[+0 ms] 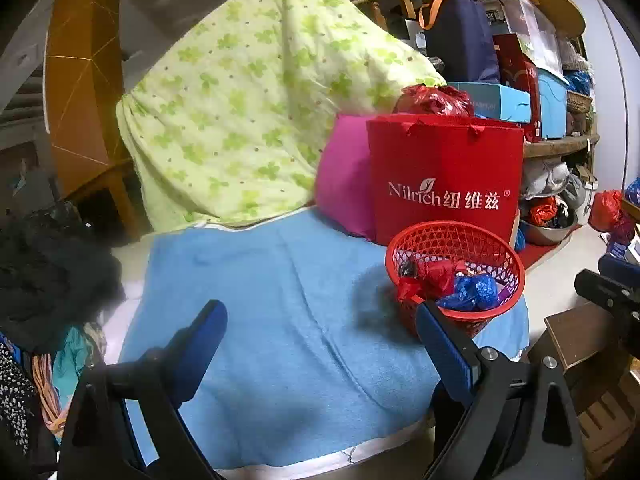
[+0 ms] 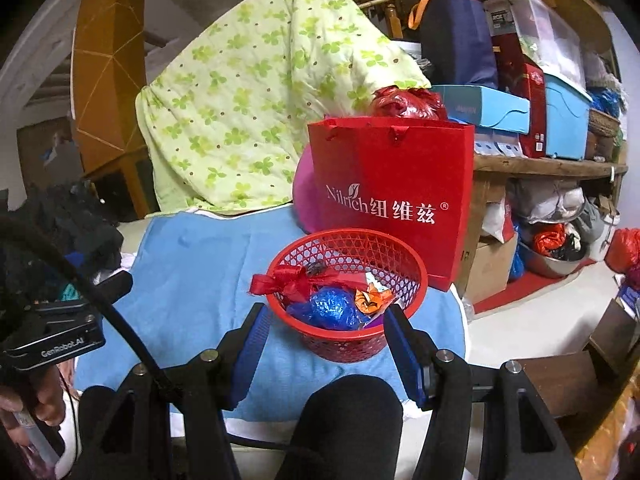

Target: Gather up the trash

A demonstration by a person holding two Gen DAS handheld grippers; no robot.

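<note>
We see the red mesh basket [image 2: 347,294] sitting on the blue towel [image 1: 280,300], just in front of the red Nilrich paper bag [image 2: 390,196]. In it lie a blue foil wad [image 2: 332,307], red plastic wrap [image 2: 288,280] and an orange wrapper [image 2: 370,300]. Our right gripper [image 2: 326,350] stands spread apart, empty, its tips beside the basket's near rim. Our left gripper [image 1: 320,328] is wide apart over the towel, holding nothing.

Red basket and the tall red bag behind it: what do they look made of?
The red basket looks like moulded plastic: open lattice wall, slight sheen. The red bag looks like stiff coated paper: flat creased faces, printed white lettering, cord handles knotted at the rim.
</note>
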